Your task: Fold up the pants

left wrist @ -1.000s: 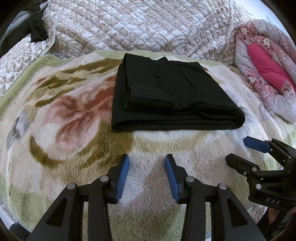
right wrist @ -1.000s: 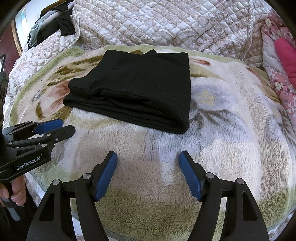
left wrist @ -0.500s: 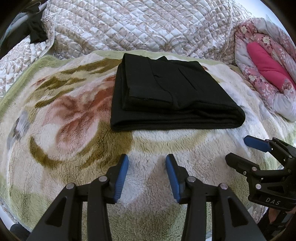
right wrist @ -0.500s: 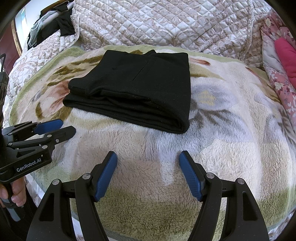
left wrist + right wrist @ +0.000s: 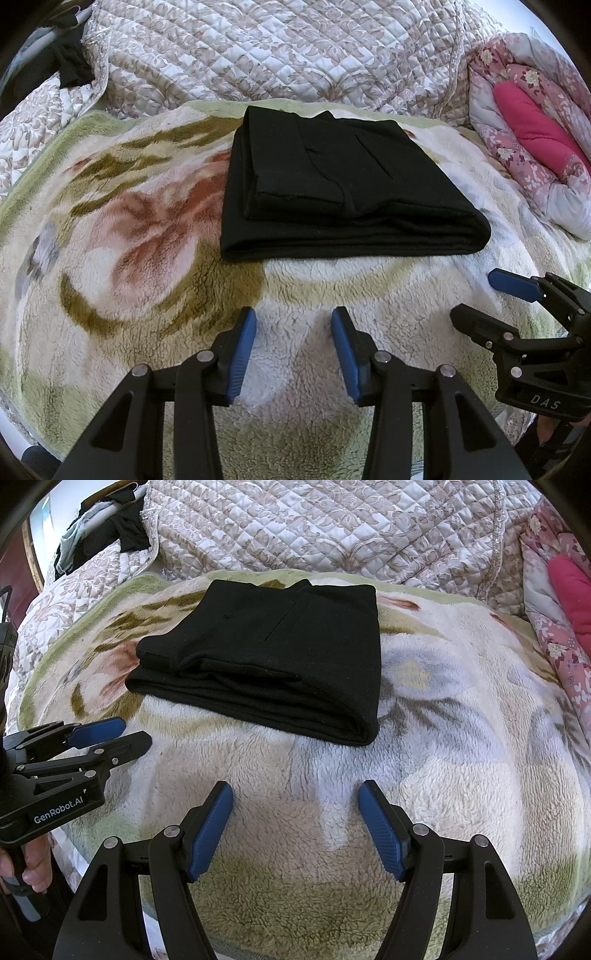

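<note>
The black pants [image 5: 340, 184] lie folded in a flat rectangle on the floral fleece blanket [image 5: 129, 258]; they also show in the right wrist view [image 5: 280, 657]. My left gripper [image 5: 293, 325] is open and empty, held above the blanket just short of the pants' near edge. It also shows at the left of the right wrist view [image 5: 127, 734]. My right gripper [image 5: 295, 797] is open wide and empty, near the blanket's front. It also shows at the right of the left wrist view [image 5: 476, 299].
A quilted beige bedspread [image 5: 277, 55] rises behind the blanket. A pink floral quilt roll [image 5: 532, 122] lies at the right. Dark clothes [image 5: 110, 531] are piled at the far left. The blanket's front edge [image 5: 110, 867] drops off near me.
The left gripper has crept slightly forward toward the pants. The pants and the right gripper have not moved.
</note>
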